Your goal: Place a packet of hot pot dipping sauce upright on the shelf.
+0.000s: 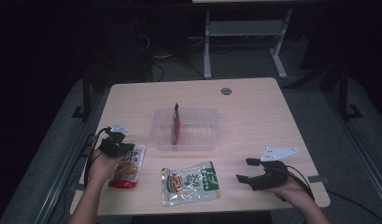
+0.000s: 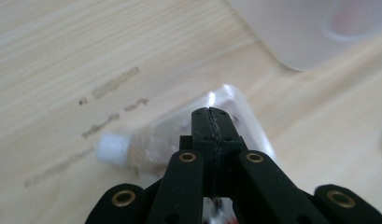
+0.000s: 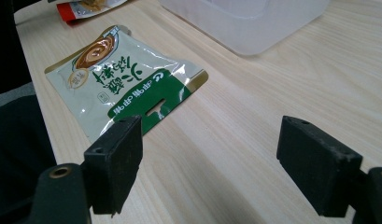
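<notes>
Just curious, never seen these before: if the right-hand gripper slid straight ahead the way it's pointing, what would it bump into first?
Probably the green snack pouch: it lies just ahead of the open right gripper, toward its left jaw. Depth is hard to judge.

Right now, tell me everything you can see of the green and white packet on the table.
The green and white packet is a flat, glossy plastic pouch lying face up on the wooden table, near the front edge. One end carries a green band with white lettering and a hang slot; the pale part shows a round picture of brown food with a gold trim. It looks sealed and a little crinkled. It lies in front of the clear plastic tub, apart from it, and nothing touches it; the open right hand-held gripper rests beside it.
</notes>
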Available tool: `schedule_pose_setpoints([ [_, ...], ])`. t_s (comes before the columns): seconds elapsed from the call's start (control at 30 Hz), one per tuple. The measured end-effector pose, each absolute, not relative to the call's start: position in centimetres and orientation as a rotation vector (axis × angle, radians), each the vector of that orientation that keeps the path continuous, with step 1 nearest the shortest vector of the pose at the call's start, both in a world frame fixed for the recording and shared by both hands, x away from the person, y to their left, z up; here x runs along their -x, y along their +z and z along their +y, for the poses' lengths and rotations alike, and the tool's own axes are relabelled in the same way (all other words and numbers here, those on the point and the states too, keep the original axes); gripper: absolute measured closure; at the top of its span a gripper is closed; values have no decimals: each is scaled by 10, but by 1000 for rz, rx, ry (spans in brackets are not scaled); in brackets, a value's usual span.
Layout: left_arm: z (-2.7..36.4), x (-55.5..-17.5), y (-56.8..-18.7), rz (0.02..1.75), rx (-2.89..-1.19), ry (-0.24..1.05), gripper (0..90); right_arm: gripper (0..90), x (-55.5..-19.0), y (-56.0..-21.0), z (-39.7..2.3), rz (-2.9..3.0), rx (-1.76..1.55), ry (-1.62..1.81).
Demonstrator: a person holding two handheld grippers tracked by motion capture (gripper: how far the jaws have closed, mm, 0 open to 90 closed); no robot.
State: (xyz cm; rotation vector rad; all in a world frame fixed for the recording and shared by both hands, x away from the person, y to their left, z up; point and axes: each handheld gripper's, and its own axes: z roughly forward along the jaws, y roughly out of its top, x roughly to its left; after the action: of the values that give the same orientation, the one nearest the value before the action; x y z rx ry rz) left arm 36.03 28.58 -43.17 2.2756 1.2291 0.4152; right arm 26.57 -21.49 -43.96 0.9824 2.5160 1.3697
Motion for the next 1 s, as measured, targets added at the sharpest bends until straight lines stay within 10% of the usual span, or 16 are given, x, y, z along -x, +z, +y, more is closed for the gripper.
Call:
schedule_pose_setpoints([
  [0.77,262,-337,-448,1051,-2348,72,900,220,-266,-439,-217,2509,-990,1380],
  [1.0,272,-322,-429,1052,-2278,142,899,220,-267,-439,-218,2505,-998,1381],
])
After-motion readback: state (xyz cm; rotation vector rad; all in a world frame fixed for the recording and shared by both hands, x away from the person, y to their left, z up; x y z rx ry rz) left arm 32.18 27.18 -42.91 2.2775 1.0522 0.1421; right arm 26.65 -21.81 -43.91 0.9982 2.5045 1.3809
